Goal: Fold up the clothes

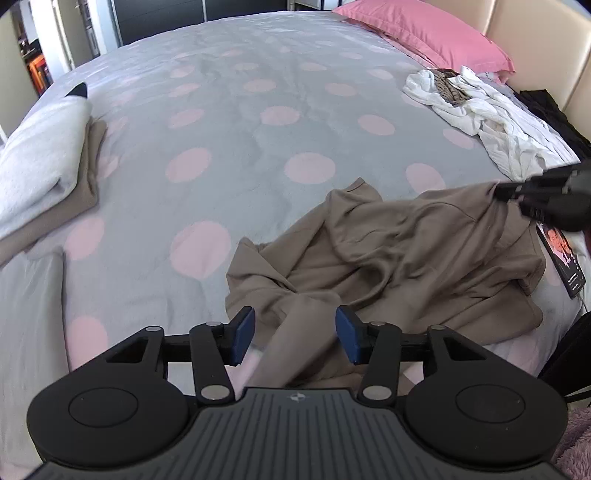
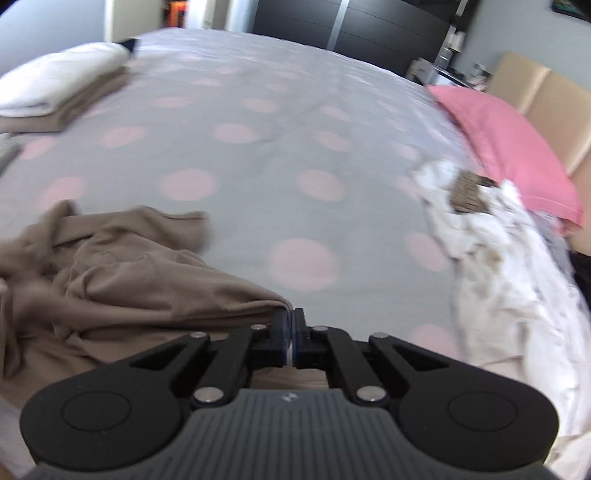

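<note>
Bed, grey cover with pale pink dots (image 1: 258, 122): spreads ahead of both my claws, bare across the middle.

Pillow, pink (image 1: 424, 33): far ahead and to the right of my left claw, at the headboard.

Stack, folded white and tan cloth (image 1: 40, 173): well to the left of my left claw.

Heap, crumpled white clothes (image 2: 491, 266): to the right of my right claw, well apart from it.

Garment, rumpled tan jersey (image 1: 388, 254): the piece in hand, lying from under my left claw across to my right one.

Right claw (image 2: 293, 321): pads together, clamped on an edge of the garment.

Left claw (image 1: 295, 334): pads apart, a fold of tan cloth between them, unpinched.

Handling note: I judge the left should close on a matching edge, then both lift and draw apart so the cloth lies flat before any fold.
</note>
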